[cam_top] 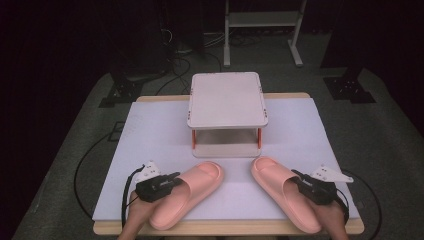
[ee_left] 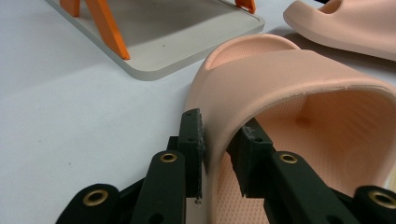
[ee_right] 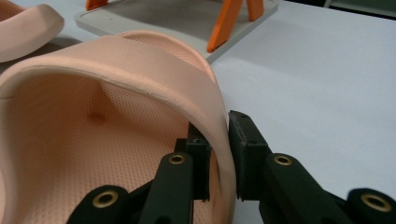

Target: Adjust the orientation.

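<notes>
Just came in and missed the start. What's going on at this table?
A person is working with a pair of pink slippers. The left hand-held gripper is clamped on the side wall of the left slipper, and the right hand-held gripper is clamped on the strap edge of the right slipper. Both slippers lie on the white mat, in front of a small two-tier rack with orange legs.

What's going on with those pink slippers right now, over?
Left gripper shut on left slipper. Right gripper shut on right slipper. Both on table. Rack ahead, path open.
</notes>
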### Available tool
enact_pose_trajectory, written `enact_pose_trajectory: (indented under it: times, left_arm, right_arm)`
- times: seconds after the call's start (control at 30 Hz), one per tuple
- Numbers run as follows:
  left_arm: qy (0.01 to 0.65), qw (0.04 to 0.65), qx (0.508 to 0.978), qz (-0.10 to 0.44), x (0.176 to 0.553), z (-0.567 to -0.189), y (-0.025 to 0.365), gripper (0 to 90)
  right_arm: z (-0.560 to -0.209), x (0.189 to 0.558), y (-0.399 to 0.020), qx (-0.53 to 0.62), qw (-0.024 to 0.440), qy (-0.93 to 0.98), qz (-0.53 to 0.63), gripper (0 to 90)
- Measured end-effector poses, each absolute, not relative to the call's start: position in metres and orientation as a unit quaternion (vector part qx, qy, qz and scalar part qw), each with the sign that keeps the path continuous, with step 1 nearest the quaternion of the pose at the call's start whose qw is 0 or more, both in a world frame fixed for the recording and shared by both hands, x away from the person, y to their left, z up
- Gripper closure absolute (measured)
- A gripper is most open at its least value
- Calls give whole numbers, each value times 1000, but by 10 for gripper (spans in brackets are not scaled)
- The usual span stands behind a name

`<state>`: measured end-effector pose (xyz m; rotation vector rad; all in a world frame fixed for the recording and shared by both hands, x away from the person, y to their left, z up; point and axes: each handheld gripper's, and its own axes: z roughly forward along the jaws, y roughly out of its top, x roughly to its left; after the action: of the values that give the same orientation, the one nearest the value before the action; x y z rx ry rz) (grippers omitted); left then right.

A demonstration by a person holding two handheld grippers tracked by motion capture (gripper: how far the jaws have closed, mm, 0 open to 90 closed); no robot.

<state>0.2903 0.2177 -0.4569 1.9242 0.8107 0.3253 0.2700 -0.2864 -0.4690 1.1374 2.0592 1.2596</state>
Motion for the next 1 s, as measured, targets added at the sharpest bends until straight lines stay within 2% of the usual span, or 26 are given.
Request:
enact_pose_trajectory:
  times: [1.0]
  left_arm:
    - [321,517,784,121,295,-443,207,745]
  right_arm:
    - [-454,267,-250,374,204,763,486,784]
